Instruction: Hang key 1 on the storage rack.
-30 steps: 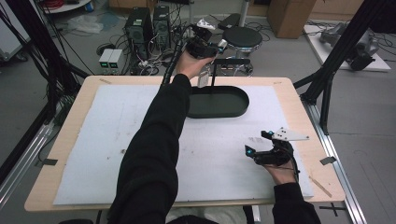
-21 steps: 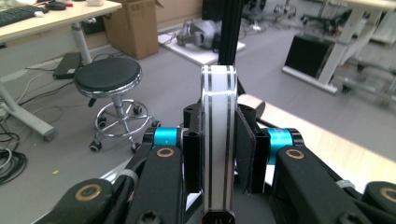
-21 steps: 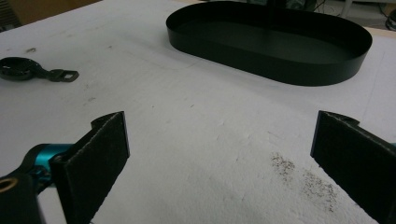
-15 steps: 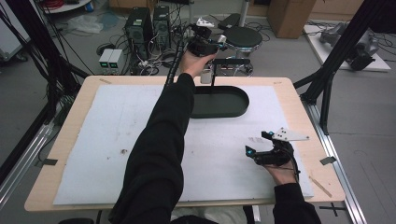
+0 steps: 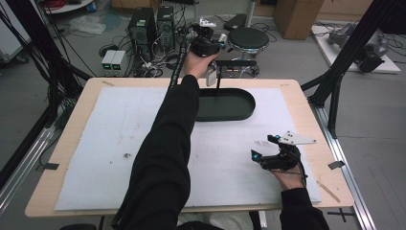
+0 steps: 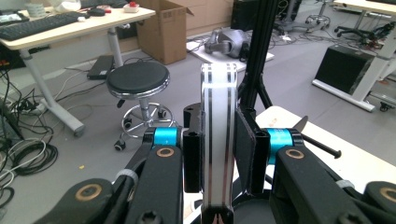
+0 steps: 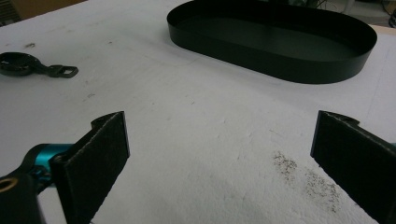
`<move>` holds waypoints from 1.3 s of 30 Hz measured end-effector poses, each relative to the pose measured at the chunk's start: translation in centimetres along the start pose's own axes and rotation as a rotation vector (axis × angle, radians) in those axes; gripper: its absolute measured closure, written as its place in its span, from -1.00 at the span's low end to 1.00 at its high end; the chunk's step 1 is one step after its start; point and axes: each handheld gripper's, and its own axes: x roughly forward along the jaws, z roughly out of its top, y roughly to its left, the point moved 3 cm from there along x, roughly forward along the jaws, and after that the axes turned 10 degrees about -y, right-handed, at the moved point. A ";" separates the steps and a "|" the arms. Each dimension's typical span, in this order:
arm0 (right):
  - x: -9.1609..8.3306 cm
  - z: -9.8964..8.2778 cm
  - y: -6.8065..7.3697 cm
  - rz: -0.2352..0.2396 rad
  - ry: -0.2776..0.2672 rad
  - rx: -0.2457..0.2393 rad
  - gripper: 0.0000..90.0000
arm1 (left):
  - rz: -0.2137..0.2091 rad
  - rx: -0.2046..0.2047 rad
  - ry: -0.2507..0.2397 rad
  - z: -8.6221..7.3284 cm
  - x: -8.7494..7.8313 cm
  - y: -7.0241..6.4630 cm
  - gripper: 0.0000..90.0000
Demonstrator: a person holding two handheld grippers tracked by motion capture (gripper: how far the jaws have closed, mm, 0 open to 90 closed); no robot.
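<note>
A flat, glossy white slab with rounded top and two thin dark stripes down its face (image 6: 218, 140) is clamped upright between the matte black pads of the left gripper (image 6: 219, 149). In the high view this slab (image 5: 211, 76) is held at the table's far edge, beside a thin black post (image 5: 219, 79) rising from a shallow oval black metal tray (image 5: 239, 112). The left arm is stretched fully forward. The right gripper (image 7: 219, 158) is rested low over the white foam mat (image 7: 187, 116), jaws spread wide, nothing held.
</note>
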 end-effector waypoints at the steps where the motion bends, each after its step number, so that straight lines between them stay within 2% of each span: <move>1: 0.0 0.0 0.0 -0.001 0.000 -0.002 -0.92 | 0.000 0.000 -0.001 0.0 0.0 0.0 0.65; 5: 0.0 0.0 0.0 0.001 0.001 -0.006 -0.92 | -0.021 -0.006 0.006 -0.2 0.0 0.0 0.63; 6: 0.0 0.0 0.0 0.000 0.000 -0.007 -0.92 | -0.030 -0.002 0.005 -0.2 0.0 0.0 0.56; 8: 0.0 0.0 0.0 0.000 -0.001 -0.008 -0.92 | -0.021 0.000 0.005 -0.3 -0.2 -0.2 0.20; 9: 0.0 0.0 0.0 -0.002 -0.001 -0.010 -0.92 | -0.020 0.017 0.008 -0.3 -0.2 -0.4 -0.13; 10: 0.0 0.0 0.0 -0.002 -0.001 -0.010 -0.92 | -0.022 0.036 0.013 -0.2 -0.3 -0.6 -0.13; 14: -0.1 0.0 0.0 -0.005 -0.009 -0.010 -0.92 | -0.069 0.069 0.039 -0.1 -0.8 -0.9 -0.60; 16: -0.1 0.1 0.1 -0.004 -0.007 -0.005 -0.92 | -0.096 0.059 0.055 -0.1 -1.2 -0.9 -0.75; 18: -0.1 0.1 0.1 -0.003 -0.007 -0.010 -0.92 | -0.109 0.040 0.071 0.0 -1.7 -0.8 -0.81; 21: -0.1 0.1 0.1 -0.004 -0.005 -0.009 -0.92 | -0.131 0.017 0.058 0.1 -2.7 -0.5 -0.82; 25: -0.2 0.0 0.1 -0.005 -0.004 -0.004 -0.92 | -0.182 0.002 0.059 -0.2 -4.2 -0.3 -0.86; 27: -0.2 0.0 0.1 -0.005 -0.004 -0.003 -0.92 | -0.198 0.012 0.068 -0.5 -4.9 -0.2 -0.86; 30: -0.1 0.0 0.1 -0.004 0.001 -0.006 -0.92 | -0.212 0.034 0.074 -1.0 -6.1 0.1 -0.88; 32: -0.1 0.0 0.1 -0.004 0.003 -0.008 -0.92 | -0.216 0.024 0.091 -1.3 -6.8 0.4 -0.95; 36: -0.1 0.0 0.1 -0.005 0.004 -0.010 -0.92 | -0.243 0.007 0.129 -2.0 -8.2 0.7 -0.96; 39: -0.1 0.0 0.2 -0.006 0.005 -0.010 -0.92 | -0.242 -0.006 0.140 -2.3 -9.2 1.0 -0.96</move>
